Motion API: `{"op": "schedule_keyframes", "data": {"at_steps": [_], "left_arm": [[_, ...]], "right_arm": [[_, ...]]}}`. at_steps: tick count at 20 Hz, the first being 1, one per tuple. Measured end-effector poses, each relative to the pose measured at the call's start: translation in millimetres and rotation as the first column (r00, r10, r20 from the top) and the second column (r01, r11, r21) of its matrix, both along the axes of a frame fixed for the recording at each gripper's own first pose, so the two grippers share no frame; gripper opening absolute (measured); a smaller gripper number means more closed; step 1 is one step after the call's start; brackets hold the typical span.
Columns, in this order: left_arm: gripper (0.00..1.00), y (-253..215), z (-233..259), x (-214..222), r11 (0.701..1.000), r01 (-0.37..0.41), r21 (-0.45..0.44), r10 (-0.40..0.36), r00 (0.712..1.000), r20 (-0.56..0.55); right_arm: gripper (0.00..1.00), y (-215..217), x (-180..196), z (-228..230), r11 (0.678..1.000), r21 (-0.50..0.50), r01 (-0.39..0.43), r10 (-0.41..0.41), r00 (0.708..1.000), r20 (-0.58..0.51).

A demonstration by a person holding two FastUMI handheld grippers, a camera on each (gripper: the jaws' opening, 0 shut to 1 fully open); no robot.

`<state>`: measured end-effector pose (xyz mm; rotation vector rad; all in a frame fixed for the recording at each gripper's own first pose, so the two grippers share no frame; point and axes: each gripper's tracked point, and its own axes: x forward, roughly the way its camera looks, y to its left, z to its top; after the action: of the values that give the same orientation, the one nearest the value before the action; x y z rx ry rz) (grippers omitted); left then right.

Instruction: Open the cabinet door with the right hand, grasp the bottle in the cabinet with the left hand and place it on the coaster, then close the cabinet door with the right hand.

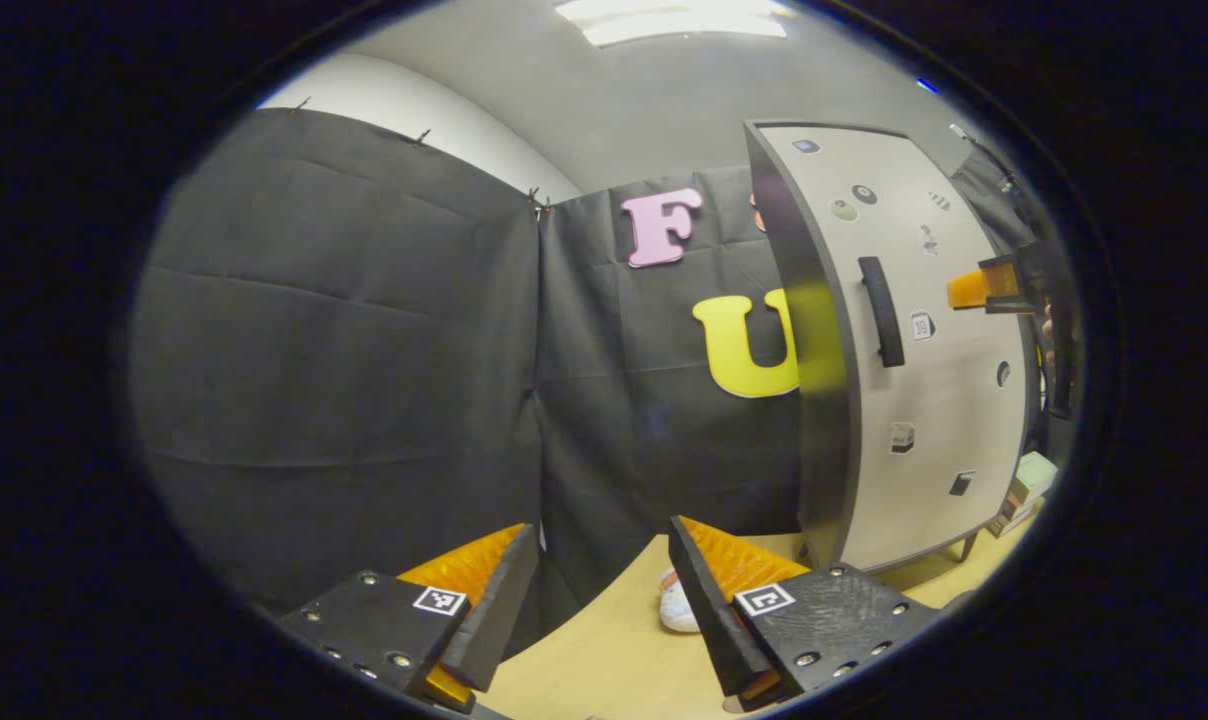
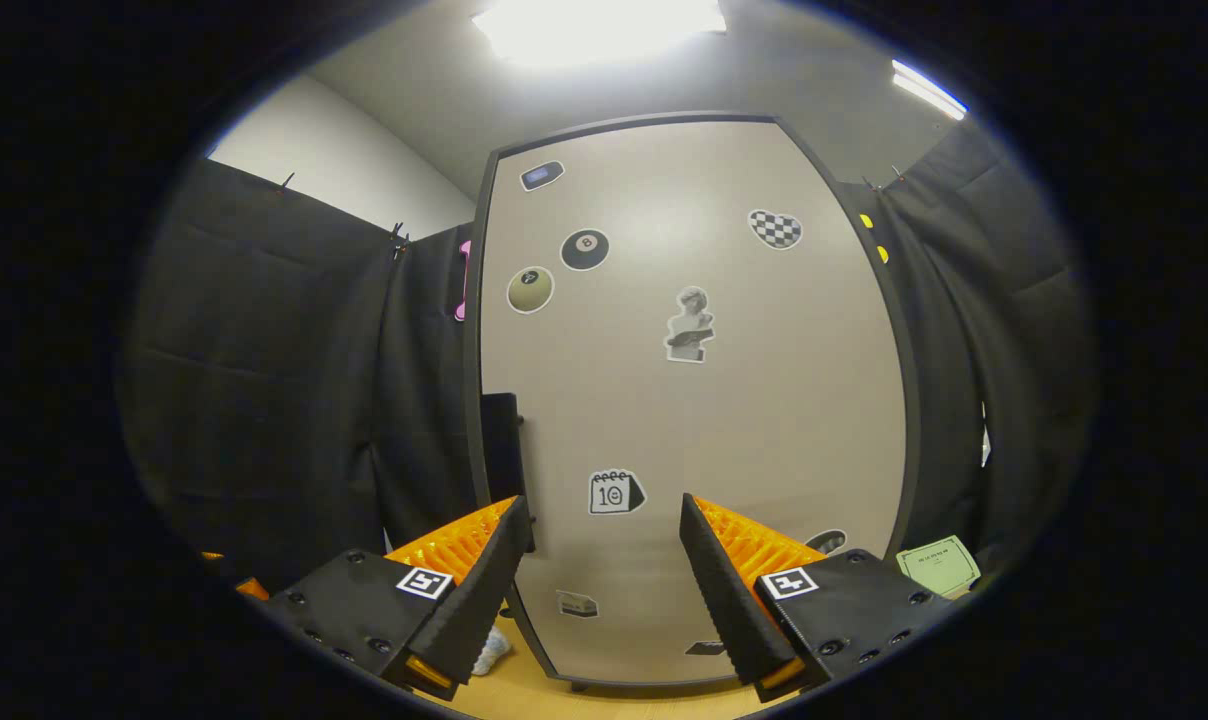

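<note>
The beige cabinet door (image 2: 694,400) with several stickers stands shut in front of my right gripper (image 2: 604,505), which is open and empty close before it. The door's black handle (image 2: 502,440) is just above my left fingertip. In the left gripper view the cabinet (image 1: 924,400) stands at the right, its dark side turned toward me, with the black handle (image 1: 882,310) on its front. The right gripper (image 1: 999,285) hovers to the right of that handle, apart from it. My left gripper (image 1: 602,530) is open and empty over the table. A small white object (image 1: 679,605) lies on the table beside the cabinet.
The wooden table (image 1: 604,650) runs under both grippers. Small greenish boxes (image 1: 1029,480) sit on the far side of the cabinet, and a green box (image 2: 939,565) shows at the door's lower right. Black cloth walls close in the back and sides.
</note>
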<state>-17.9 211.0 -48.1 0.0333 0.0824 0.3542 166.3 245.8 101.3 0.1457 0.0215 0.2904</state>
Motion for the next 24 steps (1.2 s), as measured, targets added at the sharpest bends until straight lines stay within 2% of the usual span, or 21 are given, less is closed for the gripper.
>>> {"op": "schedule_keyframes", "data": {"at_steps": [5,9,10,12,13,14,15,16,17,18,19,20,21,22,23,24], "left_arm": [[0.82,32.1,-13.6,-4.0,0.999,-0.032,-0.009,0.032,0.999,-0.014],[0.82,52.0,-22.7,-6.7,0.999,-0.049,-0.018,0.048,0.999,-0.02],[0.82,52.6,-24.7,-5.3,0.998,-0.051,-0.023,0.051,0.998,-0.023],[0.82,56.7,-30.6,-4.1,0.998,-0.056,-0.034,0.055,0.998,-0.031],[0.82,64.1,-34.2,-3.2,0.997,-0.06,-0.04,0.059,0.998,-0.034],[0.82,70.0,-35.7,-3.4,0.997,-0.064,-0.046,0.063,0.997,-0.035],[0.82,74.5,-38.5,-8.1,0.996,-0.067,-0.054,0.065,0.997,-0.036],[0.82,78.6,-40.8,-11.8,0.996,-0.068,-0.062,0.065,0.997,-0.038],[0.82,81.3,-45.1,-16.1,0.996,-0.067,-0.065,0.065,0.997,-0.039],[0.82,84.5,-46.7,-17.3,0.995,-0.068,-0.067,0.065,0.997,-0.042],[0.82,85.3,-47.9,-17.6,0.996,-0.064,-0.07,0.061,0.997,-0.044],[0.8,85.9,-47.0,-17.8,0.996,-0.059,-0.073,0.056,0.998,-0.042],[0.8,85.6,-47.0,-17.1,0.996,-0.052,-0.073,0.049,0.998,-0.038],[0.8,85.9,-45.9,-16.5,0.996,-0.045,-0.072,0.043,0.998,-0.035],[0.8,85.7,-45.9,-15.9,0.997,-0.04,-0.069,0.038,0.999,-0.034],[0.8,85.3,-45.3,-15.0,0.997,-0.034,-0.069,0.032,0.999,-0.034]], "right_arm": [[0.94,38.0,17.5,9.0,1.0,-0.018,-0.018,0.019,1.0,0.006],[0.95,60.0,35.5,7.0,0.999,-0.033,0.0,-0.001,1.0,-0.011],[0.91,63.7,39.9,5.7,0.999,-0.04,0.005,-0.006,1.0,-0.018],[0.89,71.1,47.4,3.4,0.998,-0.054,0.017,-0.018,0.999,-0.031],[0.83,75.5,50.4,2.7,0.998,-0.064,0.019,-0.021,0.999,-0.037],[0.82,80.1,54.2,1.9,0.997,-0.077,0.017,-0.021,0.999,-0.044],[0.87,84.0,58.7,1.5,0.996,-0.092,0.017,-0.022,0.999,-0.048],[0.64,84.4,60.0,0.0,0.994,-0.107,0.026,-0.032,0.998,-0.055],[0.57,88.0,62.4,-2.9,0.993,-0.118,0.028,-0.037,0.997,-0.069],[0.5,92.0,62.7,-6.5,0.992,-0.125,0.023,-0.034,0.996,-0.088],[0.49,95.2,62.7,-10.9,0.991,-0.132,0.018,-0.033,0.993,-0.112],[0.53,95.1,62.5,-14.6,0.988,-0.149,0.031,-0.05,0.99,-0.128],[0.55,84.1,59.7,-14.0,0.983,-0.171,0.063,-0.085,0.988,-0.125],[0.33,85.4,64.6,-13.2,0.985,-0.158,0.074,-0.095,0.986,-0.136],[0.33,87.2,64.8,-13.4,0.984,-0.164,0.066,-0.09,0.986,-0.143],[0.24,87.6,66.5,-15.6,0.984,-0.168,0.053,-0.078,0.986,-0.148]]}}
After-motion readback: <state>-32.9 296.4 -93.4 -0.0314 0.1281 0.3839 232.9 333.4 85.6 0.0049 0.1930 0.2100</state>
